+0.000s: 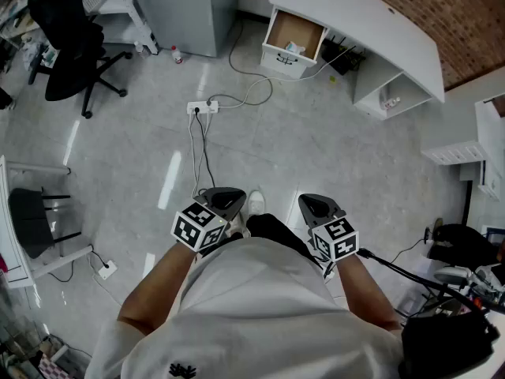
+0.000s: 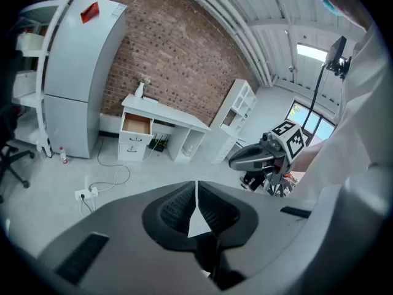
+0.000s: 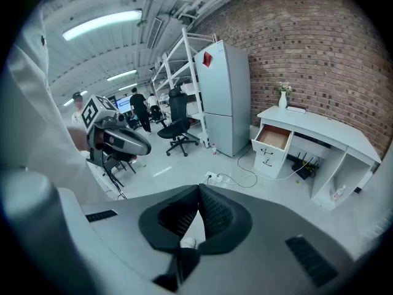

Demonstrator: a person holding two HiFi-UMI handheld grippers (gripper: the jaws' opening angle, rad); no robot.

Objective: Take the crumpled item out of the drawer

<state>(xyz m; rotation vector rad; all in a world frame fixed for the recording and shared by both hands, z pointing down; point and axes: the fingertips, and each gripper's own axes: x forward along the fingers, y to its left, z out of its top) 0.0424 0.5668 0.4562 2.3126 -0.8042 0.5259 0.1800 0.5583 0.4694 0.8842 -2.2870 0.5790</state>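
Head view: person stands mid-floor, well apart from the white surface along the brick wall. Left gripper and right gripper sit close to the body, both tilted down; forearms partly hidden behind the white shirt. Drawer at the surface's left end stands pulled open. Crumpled item is a small pale lump inside, near the drawer's front panel (too small to tell material or shape). Left gripper view: jaws together, nothing btwn them, only a sliver of floor thru the gap lower down. Right gripper view: same, jaws closed and empty. Both gripper views catch the open drawer far off, but only its brown inside shows; item can't be made out there. Pwr strip w/ cables lies on the floor btwn person and drawer.
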